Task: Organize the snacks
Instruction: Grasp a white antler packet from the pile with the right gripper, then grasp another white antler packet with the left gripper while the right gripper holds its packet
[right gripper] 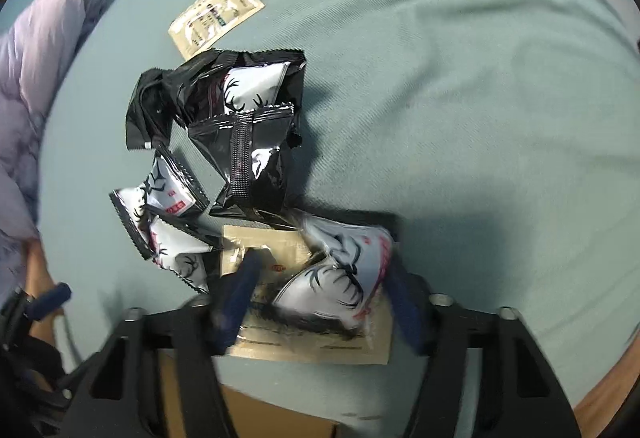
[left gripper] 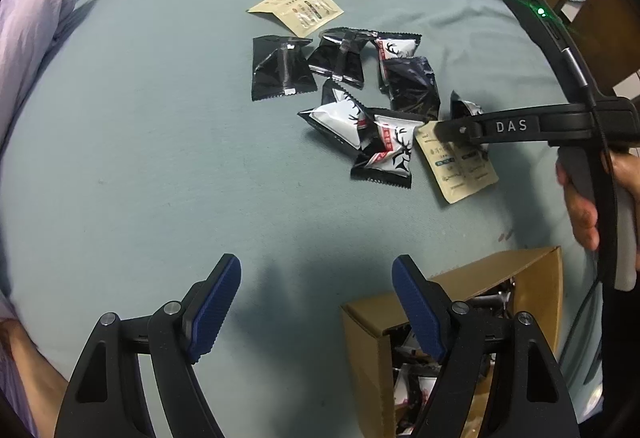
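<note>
Left gripper (left gripper: 316, 302) spread, empty; only right view shows right gripper (right gripper: 320, 298) straddling snack packet (right gripper: 340, 278), contact unclear.

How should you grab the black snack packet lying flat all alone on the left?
Come straight down on the black snack packet and pinch across its puffed middle, along the back seam. It lies flat with bare bedsheet on its left, so jaws fit there.

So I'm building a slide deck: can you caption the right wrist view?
Right gripper straddles a white deer-print snack packet lying on a beige sachet, on the teal bedsheet.
</note>
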